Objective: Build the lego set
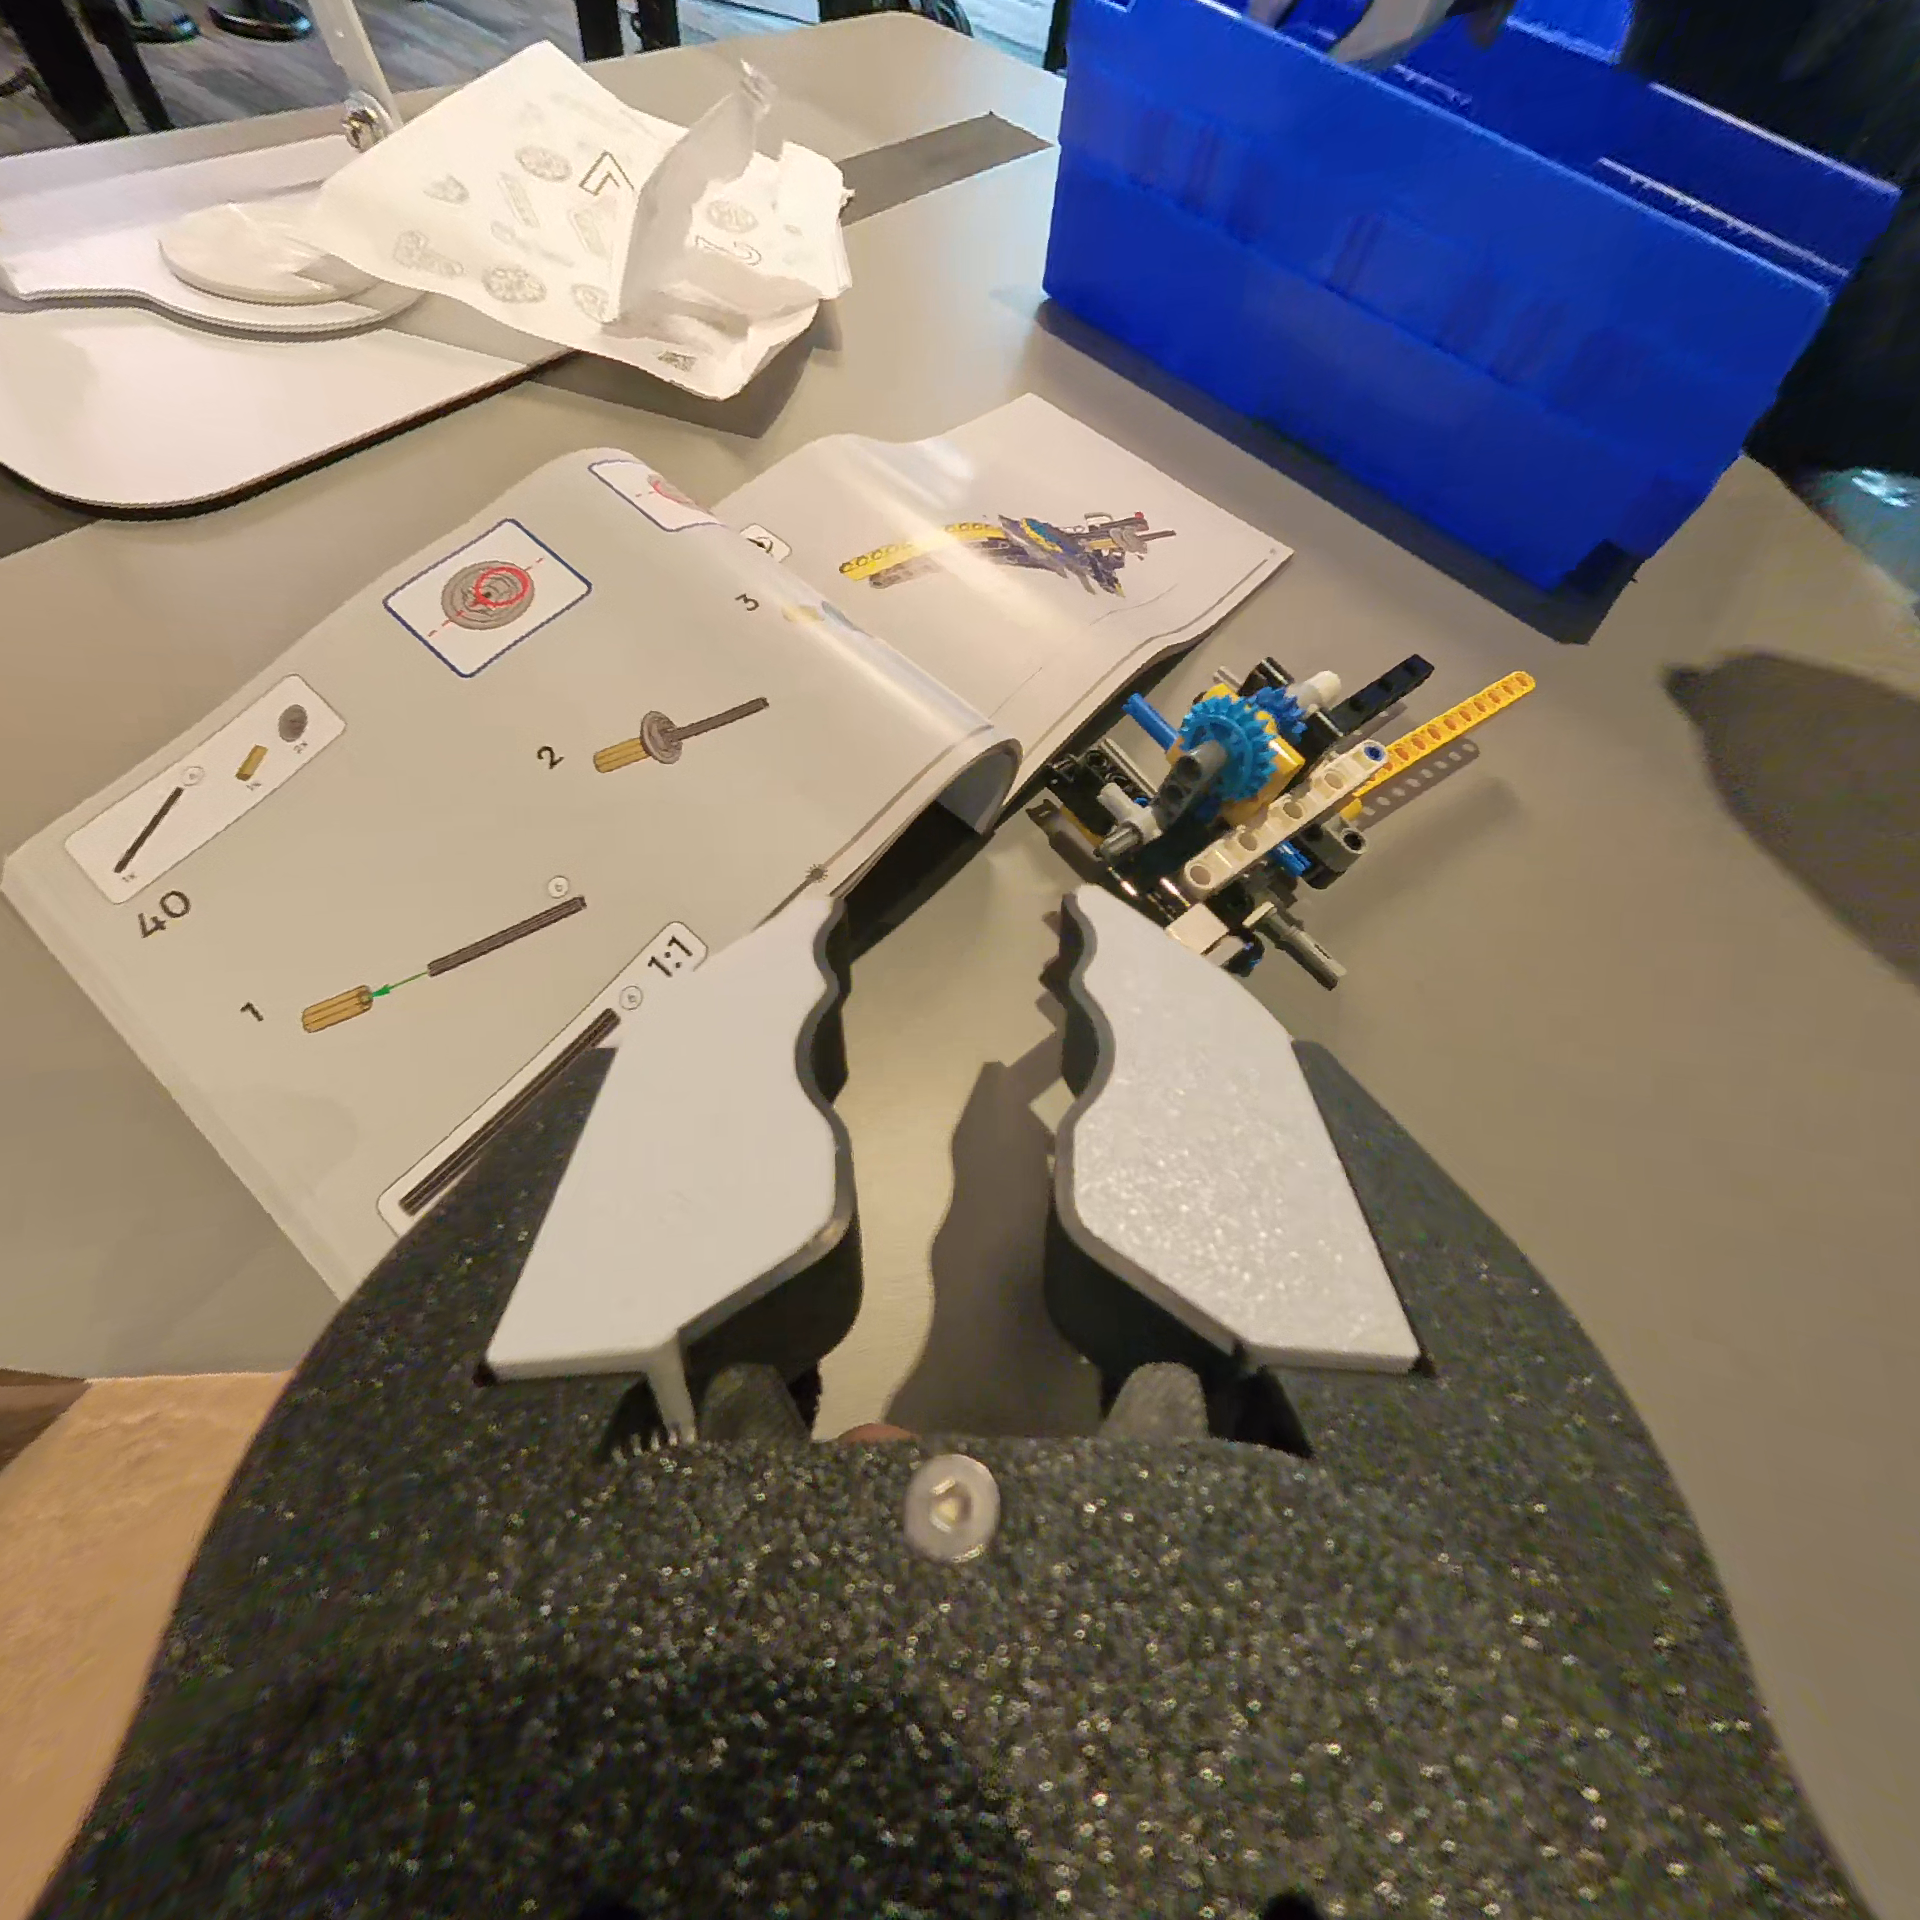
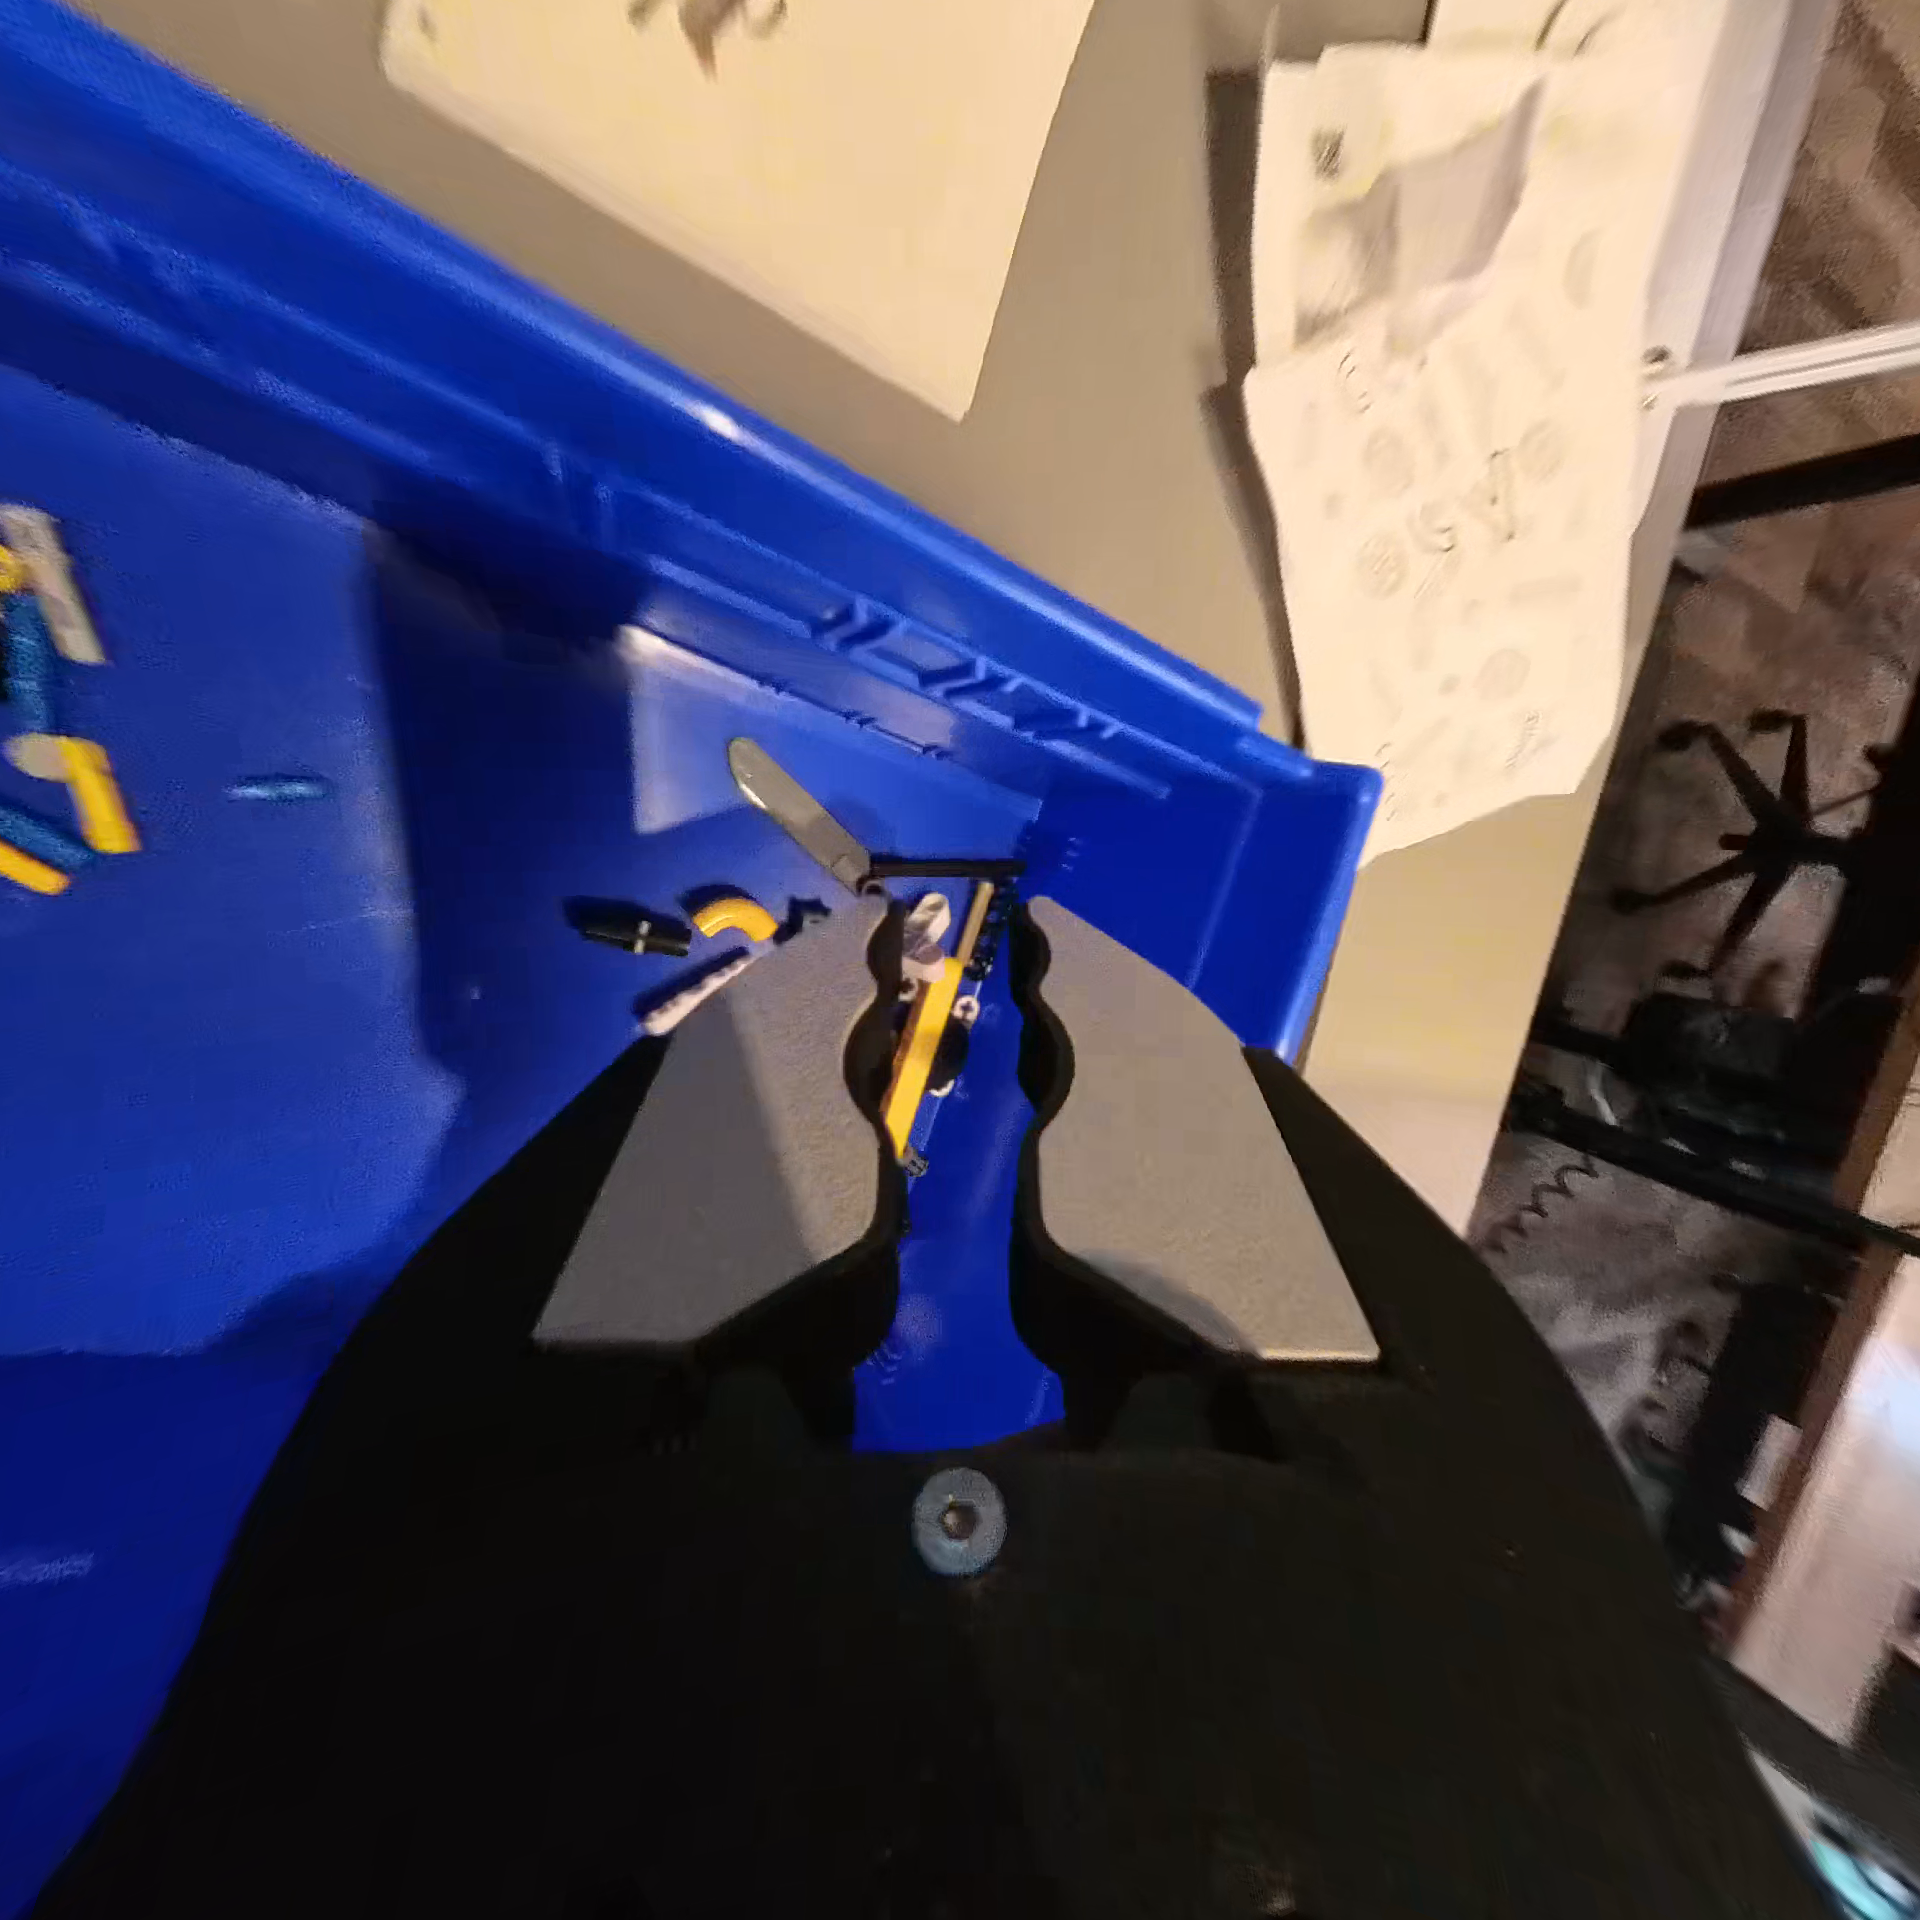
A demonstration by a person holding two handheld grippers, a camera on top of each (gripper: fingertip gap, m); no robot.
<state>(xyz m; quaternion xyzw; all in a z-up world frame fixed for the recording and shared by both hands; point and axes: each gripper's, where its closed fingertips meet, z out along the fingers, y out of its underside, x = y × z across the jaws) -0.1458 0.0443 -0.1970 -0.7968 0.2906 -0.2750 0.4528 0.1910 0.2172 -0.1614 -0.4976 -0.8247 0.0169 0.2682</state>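
A partly built lego model [image 1: 1257, 800] with a blue gear, white beam and long yellow beam lies on the grey table, just beyond my left gripper [image 1: 951, 920], which is open and empty above the table. An open instruction booklet [image 1: 582, 790] lies left of the model. My right gripper [image 2: 951, 920] is inside the blue bin [image 2: 727, 520], open, its fingers on either side of a long yellow piece [image 2: 920, 1049] on the bin floor, near a black axle [image 2: 940, 868] and a grey blade piece [image 2: 795, 810]. I cannot tell if the fingers touch the piece.
The blue bin [image 1: 1455, 281] stands at the table's far right. Crumpled printed paper bags [image 1: 623, 218] and a white board [image 1: 156, 416] lie at the far left. More loose yellow, blue and black pieces [image 2: 62, 790] lie on the bin floor. The table's near edge [image 1: 156, 1377] is at lower left. One gripper's finger ends stand about 40 cm off the other's. My right gripper's tips are some 9 cm from the black axle [image 2: 940, 868].
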